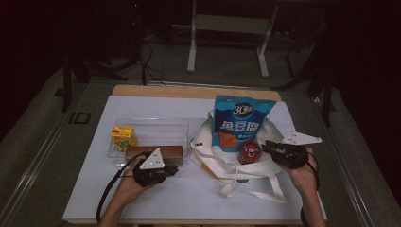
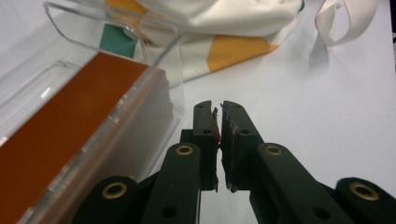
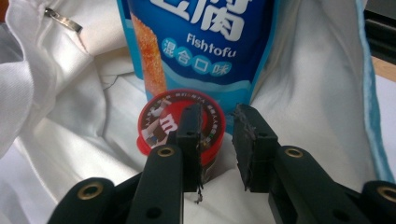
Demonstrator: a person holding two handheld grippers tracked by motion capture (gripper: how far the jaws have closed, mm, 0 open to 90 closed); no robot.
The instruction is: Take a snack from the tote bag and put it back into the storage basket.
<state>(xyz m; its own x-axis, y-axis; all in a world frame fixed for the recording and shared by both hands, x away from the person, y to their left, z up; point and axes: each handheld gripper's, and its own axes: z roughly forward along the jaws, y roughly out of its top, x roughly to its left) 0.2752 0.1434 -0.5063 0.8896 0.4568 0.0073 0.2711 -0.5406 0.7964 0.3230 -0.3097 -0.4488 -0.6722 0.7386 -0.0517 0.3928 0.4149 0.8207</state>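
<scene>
A white tote bag (image 1: 206,140) lies at the table's middle right. A blue Fishtofu snack bag (image 1: 241,122) stands in its mouth, with a small red-lidded can (image 1: 249,152) in front of it. My right gripper (image 1: 265,146) sits just right of the can. In the right gripper view the gripper (image 3: 217,120) is open by a narrow gap with nothing in it. The can (image 3: 159,117) is behind its left jaw and the snack bag (image 3: 201,42) is beyond. My left gripper (image 1: 174,170) rests by the tray's near right corner. The gripper (image 2: 218,110) is shut on nothing.
A clear plastic tray (image 1: 158,124) at the left holds a yellow juice box (image 1: 124,137) and a long brown box (image 1: 153,151). The left gripper view shows the tray's rim (image 2: 116,29), the brown box (image 2: 60,123) and the tote bag (image 2: 224,18). Bag straps (image 1: 250,191) trail toward the front edge.
</scene>
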